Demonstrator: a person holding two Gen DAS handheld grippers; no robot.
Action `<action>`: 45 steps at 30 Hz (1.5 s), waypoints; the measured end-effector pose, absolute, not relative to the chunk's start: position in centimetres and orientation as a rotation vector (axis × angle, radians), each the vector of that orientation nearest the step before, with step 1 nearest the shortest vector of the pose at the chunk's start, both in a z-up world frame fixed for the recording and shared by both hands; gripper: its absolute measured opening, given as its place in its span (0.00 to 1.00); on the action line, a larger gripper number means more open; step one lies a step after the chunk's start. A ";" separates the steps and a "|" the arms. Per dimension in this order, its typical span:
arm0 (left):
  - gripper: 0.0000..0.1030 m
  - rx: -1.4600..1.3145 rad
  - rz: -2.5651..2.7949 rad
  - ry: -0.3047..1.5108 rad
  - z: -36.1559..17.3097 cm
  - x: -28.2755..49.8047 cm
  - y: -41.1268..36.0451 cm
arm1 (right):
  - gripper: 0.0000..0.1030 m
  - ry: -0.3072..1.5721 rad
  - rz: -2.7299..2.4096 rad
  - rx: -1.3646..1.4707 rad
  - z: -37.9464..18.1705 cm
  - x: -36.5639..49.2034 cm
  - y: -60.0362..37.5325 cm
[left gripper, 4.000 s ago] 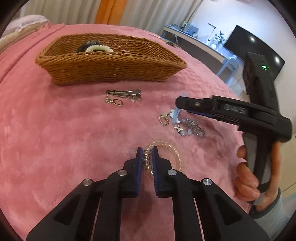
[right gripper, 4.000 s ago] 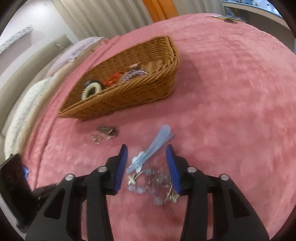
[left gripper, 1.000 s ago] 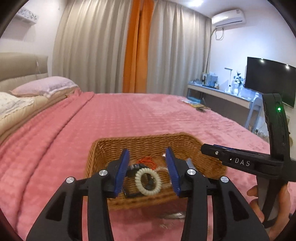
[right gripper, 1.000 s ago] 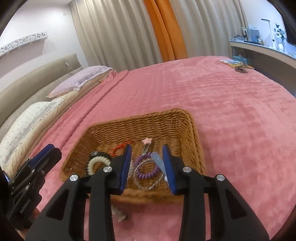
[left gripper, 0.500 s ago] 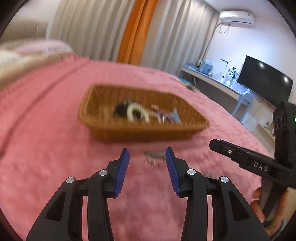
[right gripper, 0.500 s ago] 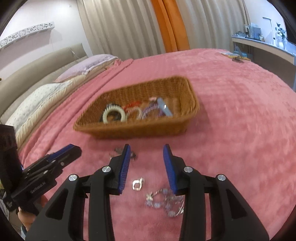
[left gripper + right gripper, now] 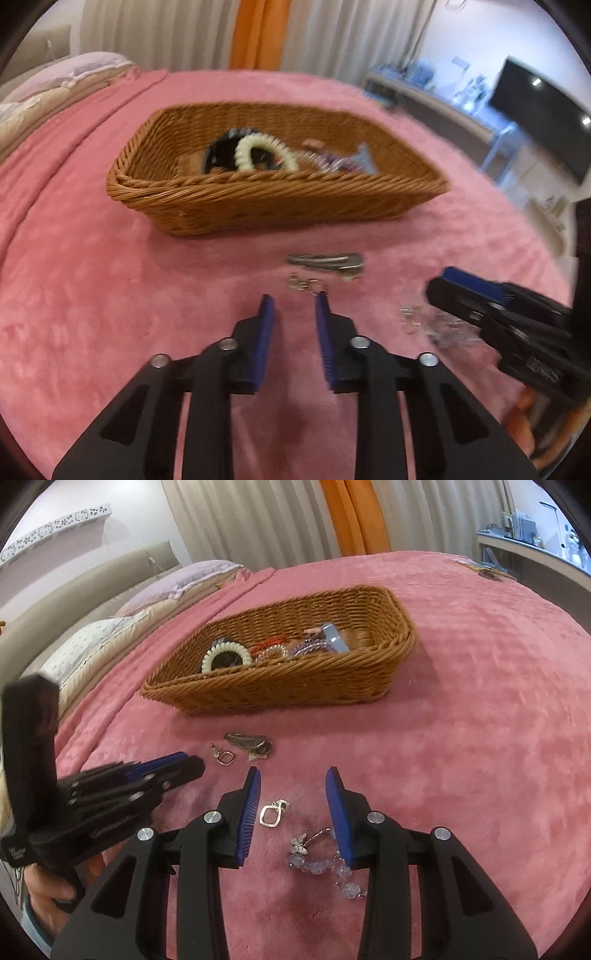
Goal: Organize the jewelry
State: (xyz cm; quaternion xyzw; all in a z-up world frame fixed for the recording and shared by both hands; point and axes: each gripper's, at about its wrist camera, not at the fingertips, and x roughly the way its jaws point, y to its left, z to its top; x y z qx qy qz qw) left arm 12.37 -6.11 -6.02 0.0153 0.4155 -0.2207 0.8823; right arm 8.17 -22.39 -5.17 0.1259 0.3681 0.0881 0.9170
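Note:
A wicker basket (image 7: 258, 206) (image 7: 295, 686) on the pink bedspread holds a white coil hair tie (image 7: 266, 151), a blue clip (image 7: 335, 638) and other pieces. My left gripper (image 7: 293, 301) is open and empty, low over the blanket, just short of a silver earring (image 7: 306, 283) and a metal hair clip (image 7: 327, 261). My right gripper (image 7: 293, 775) is open and empty above a square silver earring (image 7: 271, 814) and a clear bead bracelet (image 7: 325, 864). The hair clip (image 7: 249, 744) and the other earring (image 7: 223, 757) lie ahead of it.
Pillows (image 7: 110, 635) and a headboard are at the far left. A desk (image 7: 424, 96) and a TV (image 7: 543, 110) stand beyond the bed's right edge. Open blanket lies right of the basket.
Both grippers have come down and forward from the basket toward the loose jewelry on the blanket. The left gripper's jaws have narrowed a little.

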 end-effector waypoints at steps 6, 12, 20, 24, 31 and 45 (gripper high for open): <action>0.18 0.039 -0.471 0.864 -6.0 13.3 -7.0 | 0.33 0.760 0.195 0.284 -5.3 8.1 -22.8; 0.09 0.012 -0.488 0.886 -6.6 14.3 -7.2 | 0.33 0.763 0.198 0.280 -5.3 8.2 -22.8; 0.00 -0.087 -0.485 0.819 -5.5 12.9 -4.4 | 0.32 0.753 0.196 0.333 -5.4 8.3 -23.8; 0.00 -0.105 -0.485 0.810 -5.5 11.4 -2.5 | 0.32 0.788 0.227 0.368 -6.0 8.8 -24.1; 0.00 -0.202 -0.553 0.820 -6.1 11.7 -1.0 | 0.32 0.804 0.239 0.185 -5.8 8.5 -20.5; 0.20 -0.072 -0.595 0.847 -5.1 12.3 -4.4 | 0.27 0.855 0.208 0.112 -6.9 9.5 -19.1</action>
